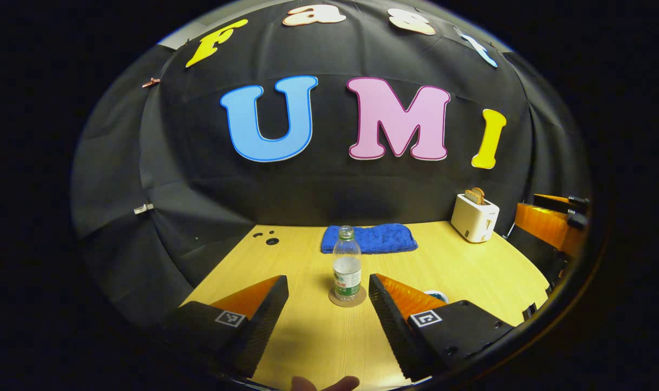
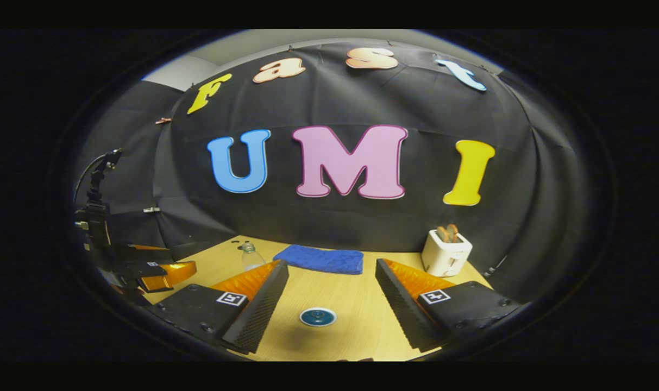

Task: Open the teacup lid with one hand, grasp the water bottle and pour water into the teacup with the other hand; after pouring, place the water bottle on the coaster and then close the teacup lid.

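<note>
The left gripper (image 1: 328, 287) and right gripper (image 2: 332, 271) are both hanging apart, holding nothing; the water bottle (image 1: 346, 266) is standing on the coaster (image 1: 347, 298) at 12 o'clock, the teacup lid (image 2: 318, 316) lying at 6.

The teacup (image 1: 437, 296) is mostly hidden behind the left gripper's finger (image 1: 394, 304). The water bottle (image 2: 251, 257) is half-hidden behind the right gripper's finger (image 2: 258, 301) (its label unreadable). A fingertip (image 1: 324, 384) is cut off by the bottom edge.
</note>
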Available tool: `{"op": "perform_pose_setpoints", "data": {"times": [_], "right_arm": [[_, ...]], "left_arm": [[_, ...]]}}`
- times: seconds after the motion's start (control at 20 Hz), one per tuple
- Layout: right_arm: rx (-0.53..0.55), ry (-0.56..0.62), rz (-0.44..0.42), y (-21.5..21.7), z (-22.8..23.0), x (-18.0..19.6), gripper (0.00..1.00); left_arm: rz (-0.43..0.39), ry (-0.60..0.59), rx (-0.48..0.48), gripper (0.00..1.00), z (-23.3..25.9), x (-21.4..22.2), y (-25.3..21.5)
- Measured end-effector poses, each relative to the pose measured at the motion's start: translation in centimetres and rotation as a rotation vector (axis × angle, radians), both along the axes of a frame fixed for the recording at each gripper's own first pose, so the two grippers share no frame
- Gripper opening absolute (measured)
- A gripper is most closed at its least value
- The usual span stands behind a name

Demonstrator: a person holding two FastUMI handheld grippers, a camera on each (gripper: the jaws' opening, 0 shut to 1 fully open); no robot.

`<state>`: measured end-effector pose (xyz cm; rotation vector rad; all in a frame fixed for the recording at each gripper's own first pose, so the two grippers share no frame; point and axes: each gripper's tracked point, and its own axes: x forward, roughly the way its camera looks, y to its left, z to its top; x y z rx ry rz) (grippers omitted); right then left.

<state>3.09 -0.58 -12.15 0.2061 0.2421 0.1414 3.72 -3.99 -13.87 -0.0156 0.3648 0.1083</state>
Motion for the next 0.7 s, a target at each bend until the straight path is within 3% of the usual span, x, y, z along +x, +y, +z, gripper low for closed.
{"op": "perform_pose_setpoints", "data": {"times": [0.3, 0.7], "right_arm": [[-0.026, 0.003, -0.032, -2.0, 2.4, -1.9, 0.99], [-0.071, -0.005, -0.036, -0.7, 3.2, -2.5, 0.99]], "left_arm": [[-0.013, -0.01, 0.008, 0.94, 3.0, -0.7, -0.3], [-0.038, 0.009, -0.008, 0.94, 2.6, -0.9, -0.1]]}}
